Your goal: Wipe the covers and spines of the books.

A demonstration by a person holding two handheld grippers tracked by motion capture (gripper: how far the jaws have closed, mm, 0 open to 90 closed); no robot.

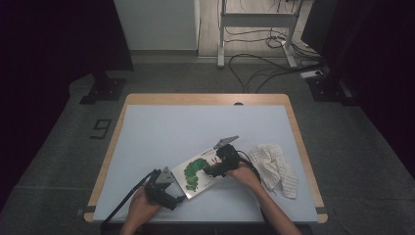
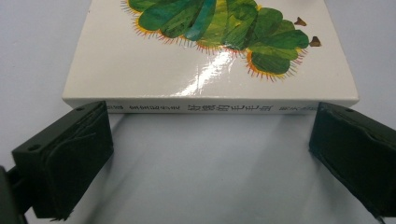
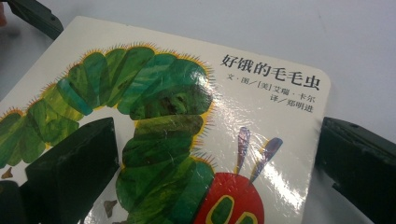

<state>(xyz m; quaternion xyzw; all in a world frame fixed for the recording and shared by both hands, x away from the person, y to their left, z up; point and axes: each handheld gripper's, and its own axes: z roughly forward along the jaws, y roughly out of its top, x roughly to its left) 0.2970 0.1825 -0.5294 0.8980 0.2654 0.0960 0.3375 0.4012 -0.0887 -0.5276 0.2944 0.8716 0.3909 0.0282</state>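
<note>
The counter (image 1: 161, 132) is a pale blue-grey sheet with a wooden rim, standing on dark grey carpet in a dim room; cables (image 1: 264, 63) snake across the floor beyond its far edge, near the feet of a metal frame (image 1: 254, 22). A crumpled white cloth (image 1: 276, 166) lies on the right side of the counter.

Toward the near edge, just right of middle, lies a book (image 1: 198, 172), flat with its cover up. It is thick and glossy white with rounded corners, and shows a green caterpillar with a red head (black Chinese title lettering sits by one corner, and more runs along the spine).

The left claw (image 2: 205, 140) sits low at the book's near-left corner, facing the spine, its jaws spread wide with bare counter between them and gripping nothing. The right claw (image 3: 210, 172) is over the book's right end, jaws also wide; one hangs above the cover, the other stands just off the book's edge.
</note>
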